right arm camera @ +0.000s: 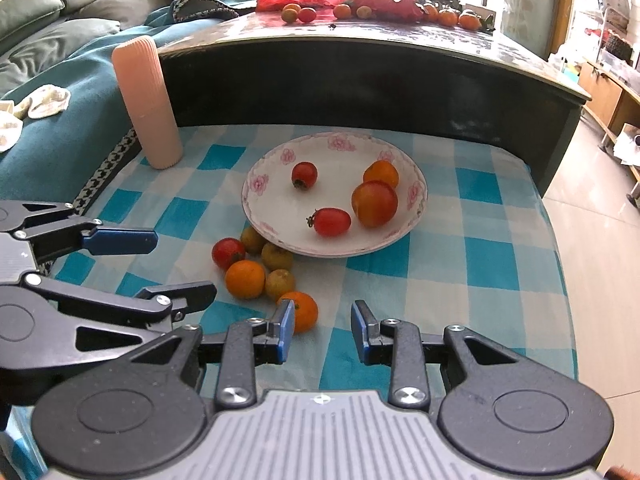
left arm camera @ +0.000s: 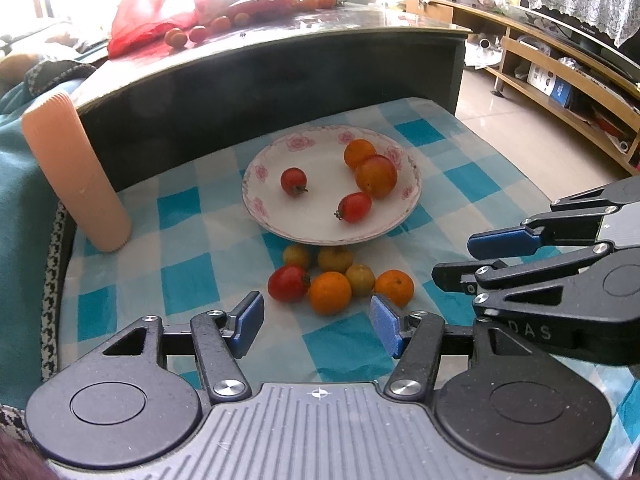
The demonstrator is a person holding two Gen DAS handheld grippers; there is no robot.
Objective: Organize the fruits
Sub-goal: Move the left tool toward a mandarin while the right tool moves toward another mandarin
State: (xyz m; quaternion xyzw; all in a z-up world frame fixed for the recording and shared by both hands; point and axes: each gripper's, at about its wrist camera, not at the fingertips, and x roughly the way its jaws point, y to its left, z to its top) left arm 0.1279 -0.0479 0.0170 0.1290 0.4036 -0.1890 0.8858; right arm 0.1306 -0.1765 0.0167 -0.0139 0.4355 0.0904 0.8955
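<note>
Fruits: four sit on the plate, six wait just before it; both my hand-held grippers gape, holding nothing

Both wrist views near, angled down, sharing plate.

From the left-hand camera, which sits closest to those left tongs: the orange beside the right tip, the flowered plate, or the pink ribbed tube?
1. Orange, on the cloth by the left tongs' right tip.
2. Flowered plate, straight ahead.
3. Pink ribbed tube, far left, standing.
</note>
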